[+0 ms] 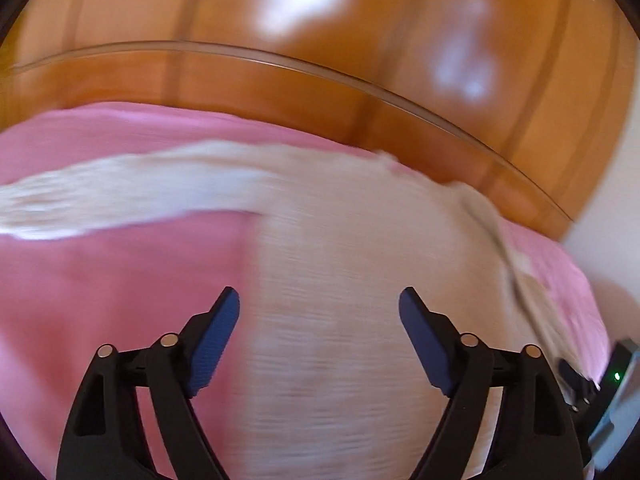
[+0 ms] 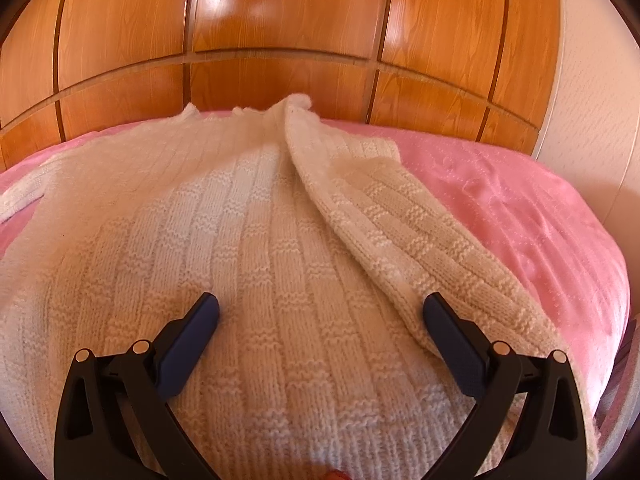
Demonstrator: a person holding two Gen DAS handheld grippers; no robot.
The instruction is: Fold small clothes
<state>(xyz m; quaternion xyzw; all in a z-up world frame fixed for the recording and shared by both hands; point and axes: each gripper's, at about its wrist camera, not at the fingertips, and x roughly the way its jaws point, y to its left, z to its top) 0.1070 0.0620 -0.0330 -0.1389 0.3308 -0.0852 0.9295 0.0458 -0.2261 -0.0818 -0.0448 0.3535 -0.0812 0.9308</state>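
Note:
A cream knitted sweater point(image 2: 248, 248) lies flat on a pink bedspread point(image 2: 500, 200), neck towards the headboard. Its right sleeve point(image 2: 400, 216) is folded in over the body, running diagonally. My right gripper point(image 2: 320, 308) is open and empty just above the sweater's lower body, with the sleeve's cuff end by its right finger. In the blurred left wrist view the sweater point(image 1: 360, 280) fills the middle, and its left sleeve point(image 1: 120, 196) stretches out to the left over the bedspread point(image 1: 100, 300). My left gripper point(image 1: 320, 304) is open and empty above the sweater's left edge.
A glossy wooden headboard point(image 2: 280, 40) stands behind the bed. A white wall point(image 2: 592, 100) is to the right. The bed's right edge drops off at the right point(image 2: 616, 340). The other gripper's body point(image 1: 616, 392) shows at the far right of the left wrist view.

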